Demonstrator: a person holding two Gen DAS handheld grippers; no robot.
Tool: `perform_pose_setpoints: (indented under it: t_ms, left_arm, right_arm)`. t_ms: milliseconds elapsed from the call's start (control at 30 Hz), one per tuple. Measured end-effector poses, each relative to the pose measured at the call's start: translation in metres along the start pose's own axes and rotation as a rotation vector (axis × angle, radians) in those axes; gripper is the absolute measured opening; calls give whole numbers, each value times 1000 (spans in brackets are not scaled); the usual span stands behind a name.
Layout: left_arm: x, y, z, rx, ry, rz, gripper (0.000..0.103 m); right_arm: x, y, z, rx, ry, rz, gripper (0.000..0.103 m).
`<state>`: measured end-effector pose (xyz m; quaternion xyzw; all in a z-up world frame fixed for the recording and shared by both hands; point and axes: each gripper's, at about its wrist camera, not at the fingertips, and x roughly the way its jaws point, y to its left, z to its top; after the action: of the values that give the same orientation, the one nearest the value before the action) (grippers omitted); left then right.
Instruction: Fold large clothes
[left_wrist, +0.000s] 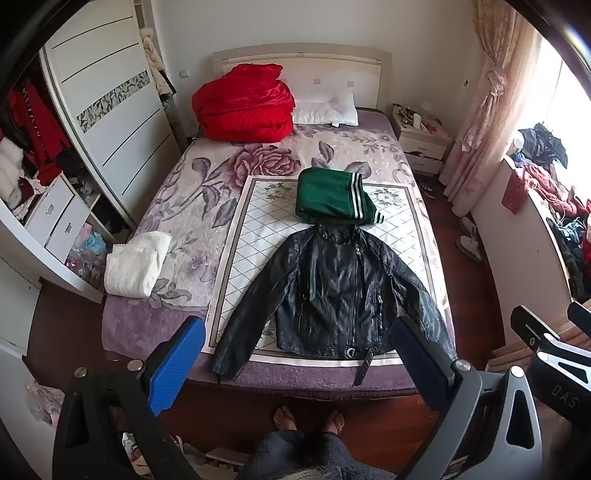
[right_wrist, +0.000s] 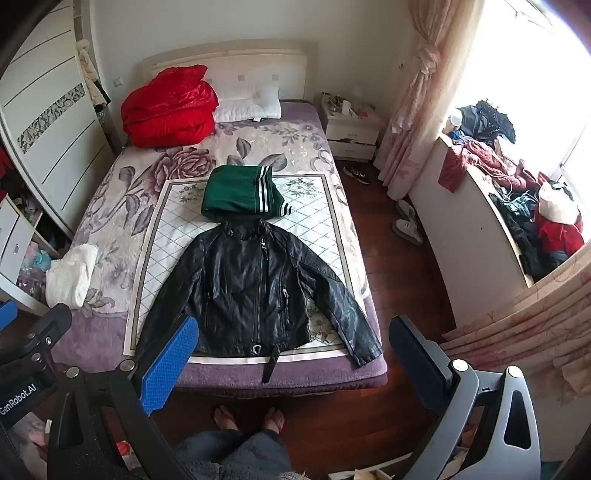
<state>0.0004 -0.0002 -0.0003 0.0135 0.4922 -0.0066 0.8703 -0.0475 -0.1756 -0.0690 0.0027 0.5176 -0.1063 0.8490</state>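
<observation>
A black leather jacket (left_wrist: 336, 291) lies flat, face up, sleeves spread, on a white quilted mat (left_wrist: 255, 243) at the foot of the bed; it also shows in the right wrist view (right_wrist: 255, 291). A folded green garment with white stripes (left_wrist: 334, 195) lies just beyond its collar, also in the right wrist view (right_wrist: 242, 194). My left gripper (left_wrist: 301, 363) is open and empty, held above the bed's foot edge. My right gripper (right_wrist: 295, 363) is open and empty, held level with it to the right. Neither touches the jacket.
A red quilt (left_wrist: 243, 103) and a white pillow (left_wrist: 325, 107) lie at the bed head. A folded white towel (left_wrist: 136, 264) lies at the bed's left edge. A wardrobe (left_wrist: 107, 96) stands left, a nightstand (right_wrist: 349, 125) and a cluttered window ledge (right_wrist: 517, 206) right. The person's feet (left_wrist: 308, 419) stand at the bed's foot.
</observation>
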Motion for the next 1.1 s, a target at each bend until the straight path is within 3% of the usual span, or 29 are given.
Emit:
perform_pose_setpoints:
  t_ms: [1100]
  left_arm:
    - [-9, -9, 7, -5, -21, -11, 103]
  right_arm:
    - [-9, -1, 1, -3, -15, -7, 103]
